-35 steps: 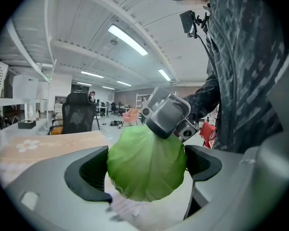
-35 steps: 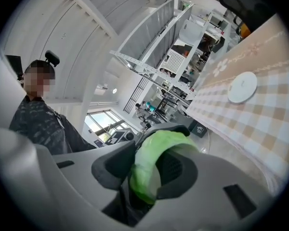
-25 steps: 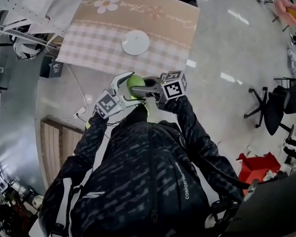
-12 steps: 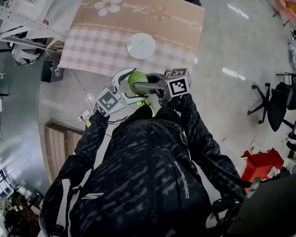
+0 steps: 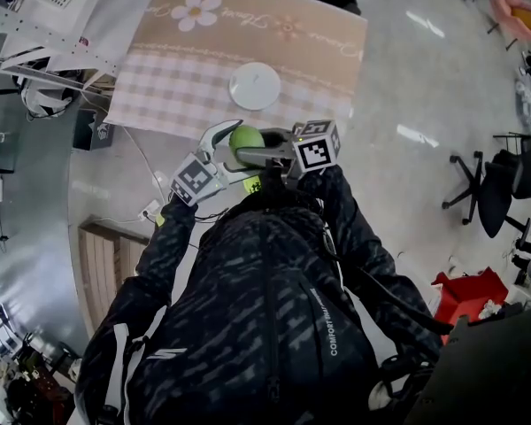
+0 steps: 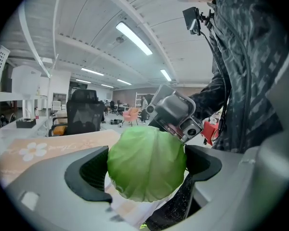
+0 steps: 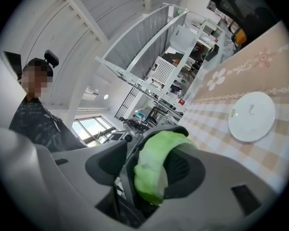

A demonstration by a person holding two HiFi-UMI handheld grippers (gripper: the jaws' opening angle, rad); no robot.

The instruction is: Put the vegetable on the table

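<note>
Status: placement not yet done. The vegetable [image 5: 246, 140] — a round, pale green head, cabbage-like — is in the air at centre frame of the head view, just below the lower edge of the counter [image 5: 173, 91] and in front of the person's chest. It does not touch the checked cloth. Left gripper [image 6: 147, 167]: its fingers pinch the vegetable from both sides, with both dark pads on the leaf surface in the left gripper view. Right gripper [image 7: 147, 170]: its fingers have just been opening and stand spread. The vegetable sits between them, with a plain gap at the pad on the left of the right gripper view. The other pad lies close against the leaf, and I cannot settle whether it touches. Judgement: the load looks to be passing to the left gripper alone. The counter, upper centre of the head view, carries a white round disc [image 5: 254, 85] near its lower edge, just above the vegetable in frame. Left to do — draw the right gripper clear, carry the vegetable up-frame over the cloth, lower it onto a bare patch beside the disc, let go. The task reads as early to middle: the vegetable is lifted and held, nothing is set down.
</note>
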